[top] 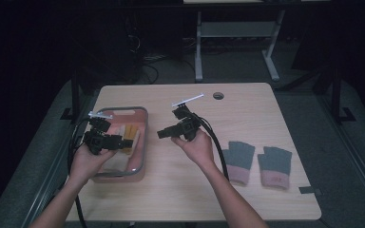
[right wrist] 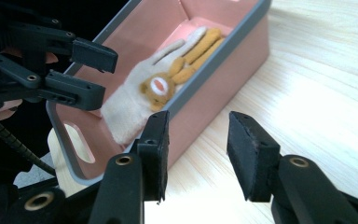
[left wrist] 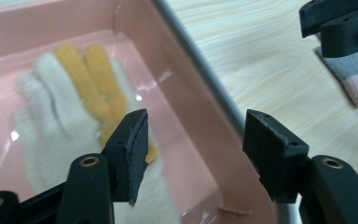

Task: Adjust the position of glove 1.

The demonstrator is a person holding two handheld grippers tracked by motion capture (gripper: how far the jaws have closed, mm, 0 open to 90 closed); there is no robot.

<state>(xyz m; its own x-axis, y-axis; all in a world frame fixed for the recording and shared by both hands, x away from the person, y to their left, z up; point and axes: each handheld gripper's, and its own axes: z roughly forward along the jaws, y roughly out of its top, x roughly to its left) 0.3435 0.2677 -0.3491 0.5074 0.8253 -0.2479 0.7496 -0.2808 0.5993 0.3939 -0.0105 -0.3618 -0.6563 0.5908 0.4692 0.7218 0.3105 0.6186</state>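
Note:
A pink bin with a grey rim (top: 145, 137) stands at the left of the wooden table (top: 247, 109). Inside it lies a white glove with yellow fingers (top: 131, 133) (left wrist: 56, 107) (right wrist: 140, 93), flat on the bottom. My left gripper (top: 123, 141) (left wrist: 193, 140) hovers over the bin's right side, open, with nothing between its jaws. Just right of the bin, above bare wood, my right gripper (top: 160, 134) (right wrist: 198, 149) points left toward the bin wall (right wrist: 223, 46); it is open and holds nothing. Two grey gloves with pink cuffs (top: 240, 159) (top: 274, 165) lie flat at the right.
A round cable hole (top: 218, 95) sits near the table's far edge. A black strip of tape (top: 310, 190) lies at the near right corner. Cables trail from both grippers toward the person. Desk legs (top: 198, 52) stand on the floor behind.

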